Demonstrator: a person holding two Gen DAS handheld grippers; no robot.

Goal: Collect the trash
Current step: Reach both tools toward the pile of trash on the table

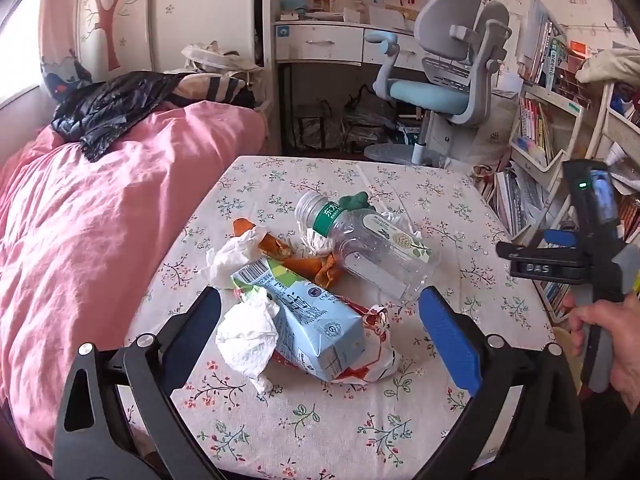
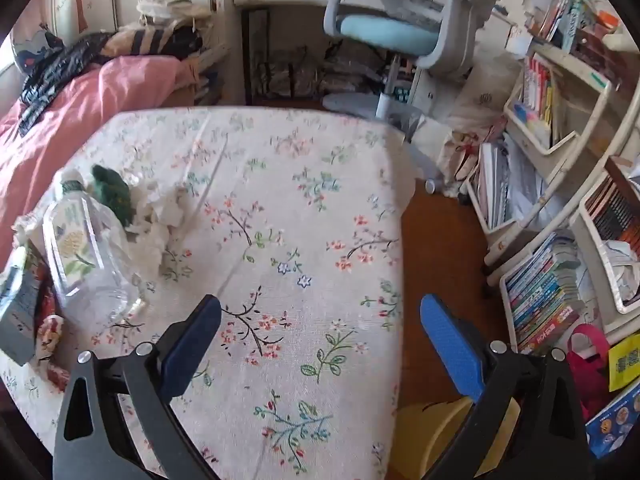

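Observation:
A heap of trash lies on the floral tablecloth (image 1: 320, 420): a light blue carton (image 1: 316, 320), crumpled white tissue (image 1: 248, 340), orange peel (image 1: 316, 268), a clear plastic bottle (image 1: 372, 248) on its side and a red-and-white wrapper (image 1: 376, 352). My left gripper (image 1: 320, 316) hangs open over the carton and tissue, touching nothing. In the right wrist view the bottle (image 2: 84, 256) and carton (image 2: 18, 304) lie at the far left. My right gripper (image 2: 320, 320) is open above bare cloth near the table's right edge, well right of the heap, and shows in the left wrist view (image 1: 580, 264) held by a hand.
A pink bed (image 1: 100, 240) with a black jacket (image 1: 108, 112) lies left of the table. Beyond stand a desk and a grey-blue chair (image 1: 440, 92). Bookshelves (image 2: 552, 120) crowd the right side. A yellow bin (image 2: 436, 436) sits on the floor beside the table's right edge.

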